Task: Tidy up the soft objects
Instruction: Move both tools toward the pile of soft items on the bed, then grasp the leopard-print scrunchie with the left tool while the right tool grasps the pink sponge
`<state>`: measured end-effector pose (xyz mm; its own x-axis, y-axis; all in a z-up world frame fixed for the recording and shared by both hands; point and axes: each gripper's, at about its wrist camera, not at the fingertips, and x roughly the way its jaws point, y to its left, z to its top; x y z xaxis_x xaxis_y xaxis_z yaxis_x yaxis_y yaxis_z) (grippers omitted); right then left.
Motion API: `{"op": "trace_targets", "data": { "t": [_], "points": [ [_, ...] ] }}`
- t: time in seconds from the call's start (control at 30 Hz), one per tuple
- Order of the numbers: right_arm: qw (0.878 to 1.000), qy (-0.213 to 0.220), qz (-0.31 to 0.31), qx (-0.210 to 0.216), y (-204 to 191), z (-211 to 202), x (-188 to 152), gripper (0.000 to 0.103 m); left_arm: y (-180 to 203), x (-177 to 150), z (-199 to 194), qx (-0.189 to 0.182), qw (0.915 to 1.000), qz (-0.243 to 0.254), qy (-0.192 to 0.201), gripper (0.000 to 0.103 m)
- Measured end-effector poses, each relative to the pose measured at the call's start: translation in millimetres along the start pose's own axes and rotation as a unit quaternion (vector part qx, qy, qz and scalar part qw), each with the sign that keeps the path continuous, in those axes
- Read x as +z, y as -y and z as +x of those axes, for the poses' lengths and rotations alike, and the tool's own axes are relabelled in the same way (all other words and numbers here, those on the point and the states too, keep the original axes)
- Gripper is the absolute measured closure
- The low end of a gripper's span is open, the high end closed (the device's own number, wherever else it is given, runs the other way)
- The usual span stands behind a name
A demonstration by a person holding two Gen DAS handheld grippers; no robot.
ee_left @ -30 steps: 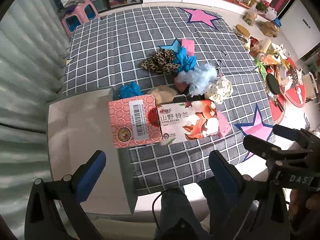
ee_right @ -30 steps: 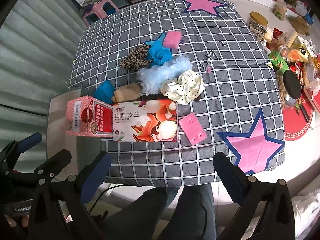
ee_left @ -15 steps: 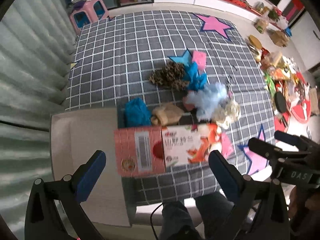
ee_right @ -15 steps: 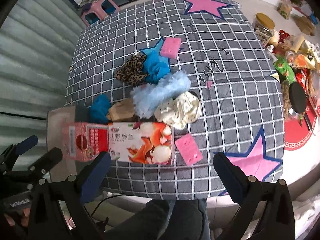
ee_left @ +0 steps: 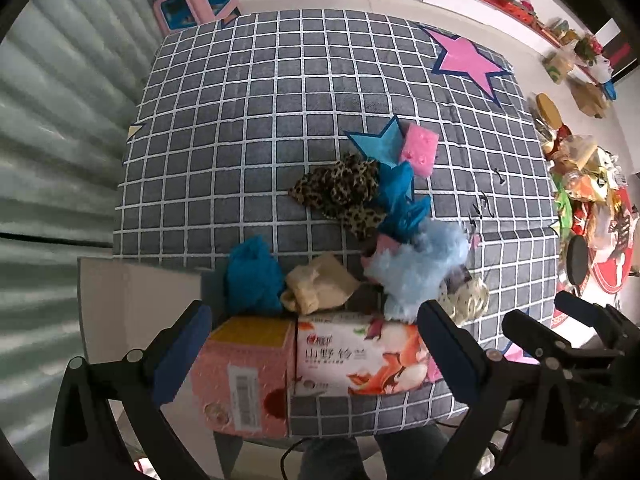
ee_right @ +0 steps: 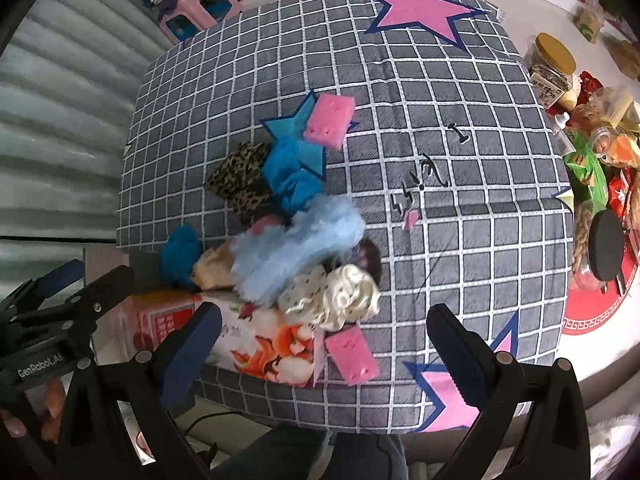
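Left wrist view: left gripper [ee_left: 312, 350] gapes wide and empty at lower centre, over the pink cardboard box [ee_left: 244, 376] and the floral tissue pack [ee_left: 360, 356].
Soft pile: leopard-print scrunchie [ee_left: 340, 192] and fluffy pale-blue scrunchie [ee_left: 420, 268] at centre frame.
Right wrist view: right gripper [ee_right: 322, 350] equally wide, holding nothing; cream dotted scrunchie [ee_right: 332, 296] just above it.
Advice: probably descend on one scrunchie alone and pinch its bulk.

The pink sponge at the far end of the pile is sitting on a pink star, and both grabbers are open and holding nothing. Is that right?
Not quite. The pink sponge sits on a blue star, not a pink one; the right wrist view shows it clearly. The rest holds: the left gripper and the right gripper are both open and holding nothing.
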<state>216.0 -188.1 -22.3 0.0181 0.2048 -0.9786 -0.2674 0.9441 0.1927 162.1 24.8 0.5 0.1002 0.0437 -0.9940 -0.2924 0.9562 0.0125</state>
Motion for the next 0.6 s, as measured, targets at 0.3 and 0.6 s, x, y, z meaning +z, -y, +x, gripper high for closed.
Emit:
{"op": "trace_targets", "data": {
  "t": [0.3,0.6],
  "points": [
    [1.000,-0.005,-0.012,-0.014,4.3,15.6,49.0,0.000,7.3,29.6,27.9,0.022,0.9995,-0.013,-0.016,0.001],
    [0.999,0.004,-0.035,-0.010,-2.2,27.6,94.5,0.000,3.1,55.6,57.4,0.032,0.9983,-0.036,-0.033,0.001]
  ]
}}
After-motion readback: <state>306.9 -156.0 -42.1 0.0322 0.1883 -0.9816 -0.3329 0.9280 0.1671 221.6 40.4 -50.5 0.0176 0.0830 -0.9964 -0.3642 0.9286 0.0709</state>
